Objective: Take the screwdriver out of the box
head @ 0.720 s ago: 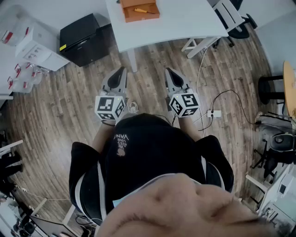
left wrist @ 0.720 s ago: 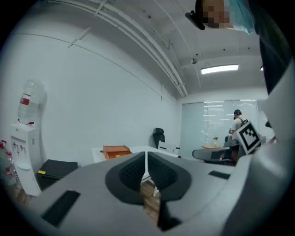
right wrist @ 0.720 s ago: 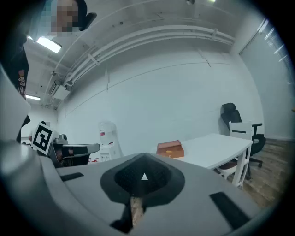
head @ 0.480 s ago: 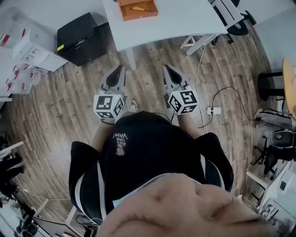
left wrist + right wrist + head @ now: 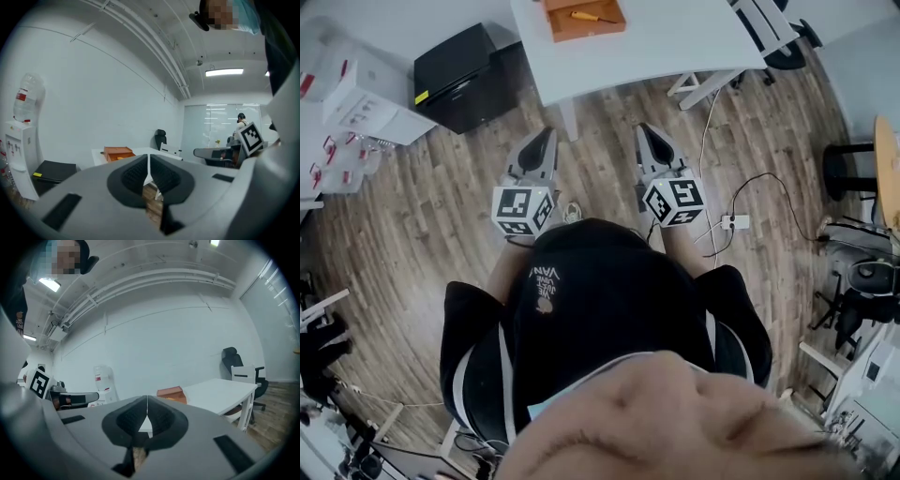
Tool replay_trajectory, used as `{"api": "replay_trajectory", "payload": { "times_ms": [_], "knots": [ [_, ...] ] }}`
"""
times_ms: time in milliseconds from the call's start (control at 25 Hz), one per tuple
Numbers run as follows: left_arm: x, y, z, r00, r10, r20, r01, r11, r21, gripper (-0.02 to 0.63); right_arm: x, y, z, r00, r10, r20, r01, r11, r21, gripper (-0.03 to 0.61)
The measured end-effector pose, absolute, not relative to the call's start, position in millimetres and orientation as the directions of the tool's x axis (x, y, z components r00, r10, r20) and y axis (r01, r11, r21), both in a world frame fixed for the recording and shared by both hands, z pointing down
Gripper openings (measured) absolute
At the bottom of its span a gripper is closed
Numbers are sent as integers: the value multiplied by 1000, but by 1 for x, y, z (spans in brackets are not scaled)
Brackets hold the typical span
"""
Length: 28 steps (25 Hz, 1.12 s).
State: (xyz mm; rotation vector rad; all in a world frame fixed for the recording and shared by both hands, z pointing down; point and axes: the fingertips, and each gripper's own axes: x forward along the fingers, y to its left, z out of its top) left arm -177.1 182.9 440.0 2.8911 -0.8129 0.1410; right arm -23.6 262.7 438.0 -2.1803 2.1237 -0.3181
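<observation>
An orange box (image 5: 585, 19) lies on the white table (image 5: 675, 42) at the top of the head view, with an orange-handled screwdriver (image 5: 592, 17) lying inside it. The box (image 5: 117, 153) also shows far off in the left gripper view, and the box (image 5: 171, 393) sits on the table's near end in the right gripper view. My left gripper (image 5: 546, 134) and right gripper (image 5: 643, 130) are held side by side over the wooden floor, well short of the table. Both point level towards it, shut and empty, jaw tips touching.
A black cabinet (image 5: 464, 77) stands left of the table, with white units (image 5: 361, 94) and a water dispenser (image 5: 21, 140) further left. Office chairs (image 5: 769, 33) stand at the table's right. Cables and a power strip (image 5: 733, 223) lie on the floor at my right.
The view has shifted slightly; both grippers sit a little further right and lower in the head view. Their jaws stay shut.
</observation>
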Motion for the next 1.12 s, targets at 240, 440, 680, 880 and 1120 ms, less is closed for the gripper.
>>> {"api": "replay_trajectory", "payload": {
  "times_ms": [240, 440, 680, 880, 1120],
  "knots": [
    [-181, 159, 447, 864, -486, 132, -501, -858, 116, 28, -29, 242, 438, 44, -996, 82, -979, -60, -195, 12],
    [-180, 138, 451, 880, -456, 135, -471, -874, 119, 28, -31, 227, 440, 77, -994, 78, -974, -92, -208, 12],
    [-172, 122, 454, 874, -465, 141, -482, -867, 127, 28, -18, 216, 443, 79, -993, 89, -974, -96, -203, 12],
    [-152, 109, 455, 856, -496, 147, -514, -847, 136, 28, 5, 198, 443, 46, -994, 96, -977, -65, -204, 12],
    [-119, 92, 449, 829, -538, 151, -557, -819, 139, 28, 33, 172, 439, -32, -994, 108, -977, 8, -215, 12]
  ]
}}
